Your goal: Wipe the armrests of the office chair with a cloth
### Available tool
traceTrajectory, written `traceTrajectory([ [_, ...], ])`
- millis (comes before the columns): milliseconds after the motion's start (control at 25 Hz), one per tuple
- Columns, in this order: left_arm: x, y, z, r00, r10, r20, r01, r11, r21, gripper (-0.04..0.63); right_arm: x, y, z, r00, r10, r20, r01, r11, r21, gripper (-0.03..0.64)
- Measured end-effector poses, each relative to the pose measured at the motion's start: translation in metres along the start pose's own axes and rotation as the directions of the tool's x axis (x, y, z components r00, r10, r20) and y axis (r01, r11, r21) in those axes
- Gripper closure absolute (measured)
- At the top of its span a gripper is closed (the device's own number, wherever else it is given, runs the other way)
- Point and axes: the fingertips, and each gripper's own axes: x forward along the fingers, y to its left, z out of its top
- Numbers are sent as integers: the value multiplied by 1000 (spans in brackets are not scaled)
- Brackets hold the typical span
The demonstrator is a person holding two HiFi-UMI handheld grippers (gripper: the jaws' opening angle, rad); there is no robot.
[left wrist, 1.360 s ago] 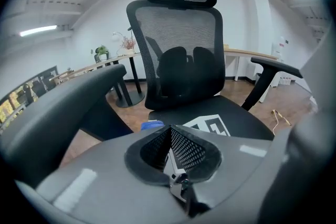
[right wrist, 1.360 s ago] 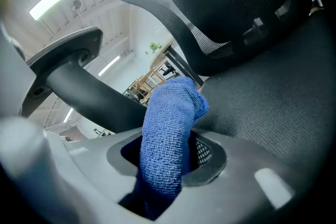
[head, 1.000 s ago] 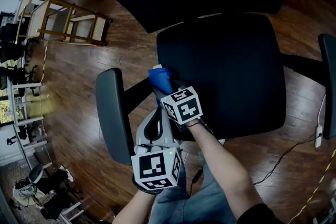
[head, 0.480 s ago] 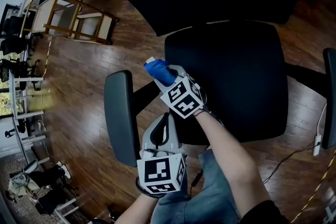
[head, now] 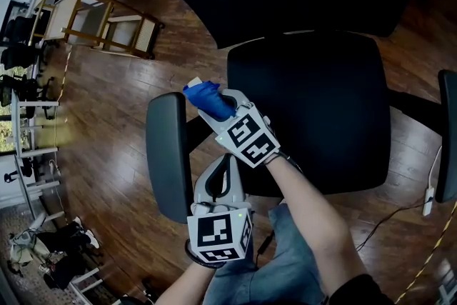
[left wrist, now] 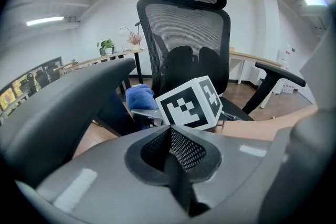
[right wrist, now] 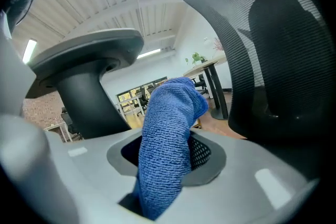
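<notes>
The right claw (head: 214, 109) is squeezed tight on a blue fuzzy cloth (head: 204, 96). A fat fold of the cloth sticks out past the tips. The left claw (head: 227, 162) is closed too, with its two sides pressed together and nothing in between. It hangs closer to the person, beside the near end of the grey padded armrest on the left (head: 166, 161).

The cloth is up by the far end of that armrest, just beside its inner edge. In the right gripper view the pad sits higher than the cloth (right wrist: 170, 113), and its thick dark post (right wrist: 89, 107) is right next to it. So the cloth does not look like it is lying on top of the pad yet. I cannot tell if it touches the side.

I think the step now is bringing the cloth to the first armrest, so the wiping looks like it is only starting. The next move would need the cloth lifted a bit and laid flat on top of the pad. Then it would be pulled along the whole pad toward the person, pressing gently.

There is one black office chair (head: 307, 103) with two armrests. The other dark armrest (head: 447, 132) is far off at the right edge. There is one cloth, and there are two claws. One light wooden chair frame (head: 107, 21) stands on the brown wooden floor (head: 107, 118).
</notes>
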Motion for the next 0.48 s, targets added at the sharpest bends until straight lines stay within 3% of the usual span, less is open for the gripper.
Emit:
traceTrajectory([
  [480,-36,-6,-6,1000,-20,0,20,1000,22,591,-28,26,47,987,38,157,-59,990,129,471],
])
